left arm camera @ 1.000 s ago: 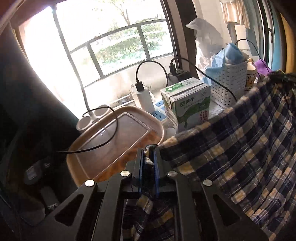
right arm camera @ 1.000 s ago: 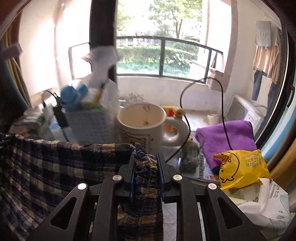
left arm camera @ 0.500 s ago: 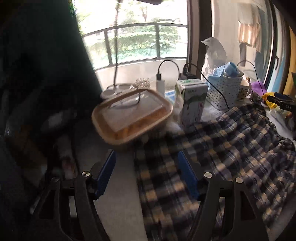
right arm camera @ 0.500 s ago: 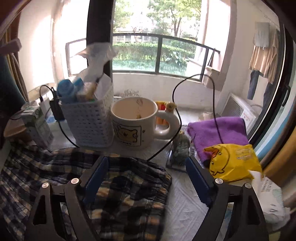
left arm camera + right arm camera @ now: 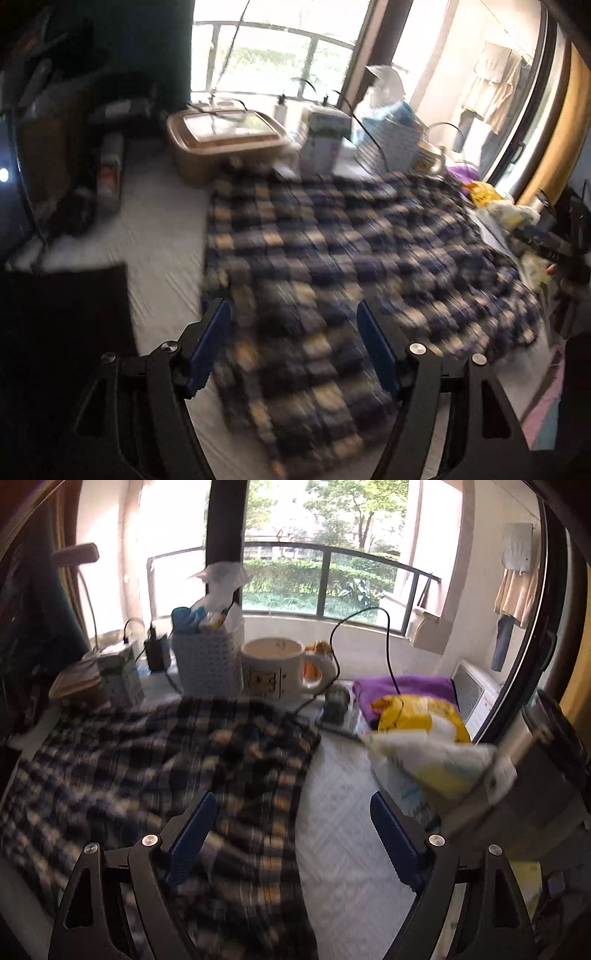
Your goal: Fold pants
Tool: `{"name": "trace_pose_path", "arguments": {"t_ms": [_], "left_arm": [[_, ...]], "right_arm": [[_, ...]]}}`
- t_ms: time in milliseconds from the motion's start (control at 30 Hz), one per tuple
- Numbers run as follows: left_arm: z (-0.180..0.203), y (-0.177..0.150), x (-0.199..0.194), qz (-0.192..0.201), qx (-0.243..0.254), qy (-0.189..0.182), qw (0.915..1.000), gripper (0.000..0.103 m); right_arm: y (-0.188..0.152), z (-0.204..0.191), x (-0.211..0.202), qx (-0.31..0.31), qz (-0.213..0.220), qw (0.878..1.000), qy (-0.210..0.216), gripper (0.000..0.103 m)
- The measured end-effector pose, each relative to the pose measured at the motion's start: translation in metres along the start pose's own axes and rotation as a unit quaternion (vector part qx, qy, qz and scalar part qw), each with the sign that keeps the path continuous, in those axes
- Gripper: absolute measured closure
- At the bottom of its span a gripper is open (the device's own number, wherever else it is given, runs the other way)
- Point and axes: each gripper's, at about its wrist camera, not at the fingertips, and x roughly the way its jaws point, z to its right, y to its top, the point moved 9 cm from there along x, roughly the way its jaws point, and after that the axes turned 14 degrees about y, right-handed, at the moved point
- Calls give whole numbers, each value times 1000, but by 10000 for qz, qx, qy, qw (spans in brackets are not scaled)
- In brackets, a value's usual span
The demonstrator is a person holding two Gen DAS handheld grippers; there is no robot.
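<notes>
My left gripper (image 5: pixel 293 343) has its blue-padded jaws standing wide apart, nothing pinched between them; the plaid pants (image 5: pixel 332 258) lie under and beyond the gap. My right gripper (image 5: pixel 290 836) also stands wide, its jaws easing slightly inward, with only loose cloth and bare worktop (image 5: pixel 343 812) showing between the ribbed blue pads, which press on nothing.

The pants are soft woven cloth in a navy, cream and tan check, spread flat and rumpled across the white, lightly patterned worktop. In the left wrist view they fill the middle and run toward 3 o'clock; in the right wrist view they cover everything from the centre out to 9 o'clock, with one edge falling at about 6 o'clock. Both views are smeared, so I cannot make out seams or a waistband.

At 12 o'clock beyond the cloth stands a white perforated plastic basket (image 5: pixel 208 661) stuffed with packets, and just beside it a round cream ceramic mug (image 5: pixel 275 668) bearing a small yellow cartoon picture. At 10 o'clock sits a boxy green-and-white carton (image 5: pixel 123 674); its print is too blurred to read. A tan rectangular container with a clear lid (image 5: pixel 225 134) rests near the pants' far corner. At 2 o'clock a fuzzy purple towel (image 5: pixel 406 686) lies under a glossy yellow packet (image 5: pixel 417 710).
</notes>
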Motion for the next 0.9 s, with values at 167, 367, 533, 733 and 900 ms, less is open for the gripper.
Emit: {"name": "trace_pose_path", "arguments": {"t_ms": [167,367,533,733,900], "left_arm": [[17,-41,-20,-106,-20,-318,9994,32],[15,-75,-40,-68,-12,-418,9991,24],[21,-86,-27,-160,444,10,9989,23],[21,-86,2,-222,661,525,9962,25],[17,-79,4,-131,677,518,9963,97]], "right_arm": [[-44,-7,-23,-6,-138,9999,81,24],[-87,-3,-51,417,-150,9990,89,25],[-118,-17,-57,670,-316,9966,355,25],[-126,-47,-34,849,-257,9927,812,25],[-117,-56,-13,1402,58,9835,1144,58]]}}
